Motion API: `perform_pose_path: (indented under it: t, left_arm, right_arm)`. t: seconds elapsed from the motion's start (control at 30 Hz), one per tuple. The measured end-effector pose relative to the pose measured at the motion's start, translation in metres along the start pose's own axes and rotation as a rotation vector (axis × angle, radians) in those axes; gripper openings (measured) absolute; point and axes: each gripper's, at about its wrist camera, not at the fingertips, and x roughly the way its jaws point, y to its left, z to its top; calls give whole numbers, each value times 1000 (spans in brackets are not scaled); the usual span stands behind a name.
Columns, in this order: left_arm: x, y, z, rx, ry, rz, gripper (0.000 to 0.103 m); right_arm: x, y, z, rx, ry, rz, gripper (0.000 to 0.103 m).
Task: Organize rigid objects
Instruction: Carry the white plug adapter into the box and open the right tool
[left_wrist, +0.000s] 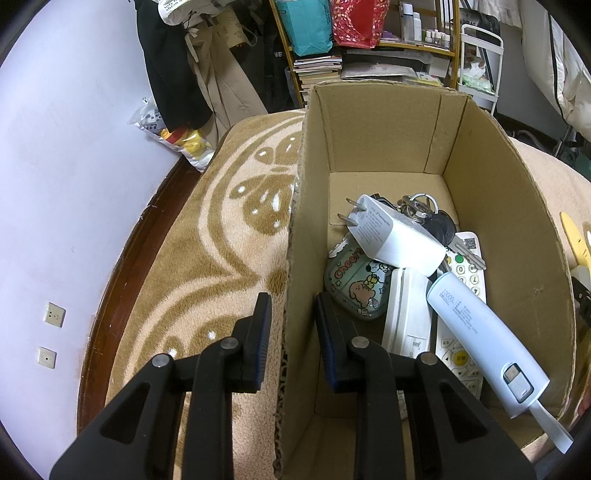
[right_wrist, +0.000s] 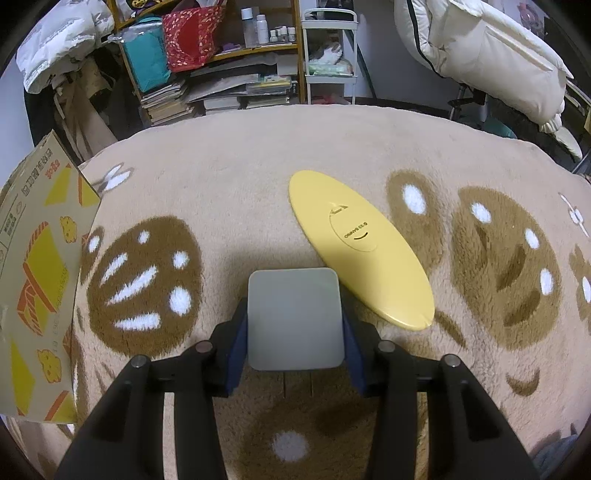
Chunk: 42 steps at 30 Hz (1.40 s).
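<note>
Through the left wrist camera we see our left gripper (left_wrist: 291, 321) straddling the near left wall of the cardboard box (left_wrist: 384, 122), one finger outside over the patterned blanket (left_wrist: 207, 236), the other inside; a gap shows on either side of the wall, so the jaws are parted and not pinching it. Only this view shows the box's contents: a cartoon-printed tin (left_wrist: 356, 282) at the left, a white plug charger (left_wrist: 397, 236) lying over it, a bunch of keys (left_wrist: 428, 216) behind the charger, a white case (left_wrist: 408, 310), a white remote (left_wrist: 463, 291), and a pale blue power bank (left_wrist: 484, 339) slanting across the remote toward the near right corner.

The right wrist camera shows the box only from outside, at the far left, with yellow and orange print. Our right gripper (right_wrist: 293, 321) is closed on a grey square block (right_wrist: 295, 317), flat-faced with rounded corners, held above the blanket. A yellow oval object (right_wrist: 360, 254) lies flat on the blanket, just beside the block's right edge.
</note>
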Motion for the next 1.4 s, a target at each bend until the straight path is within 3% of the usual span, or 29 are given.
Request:
perform_pose_path:
  t: [0.33,1.0,1.4]
  left_arm:
    - [0,-3,-1,14,-3,24,24]
    - [-1,-4,-1,7,0,18,24]
    - [-1,-5,-1,7,0,17,24]
  right_arm:
    - [-17,20,5,-44,-53,43,48]
    - [-98,99,39,-226,-266,182,48]
    - [-126,150,43,-310,-318,287,48]
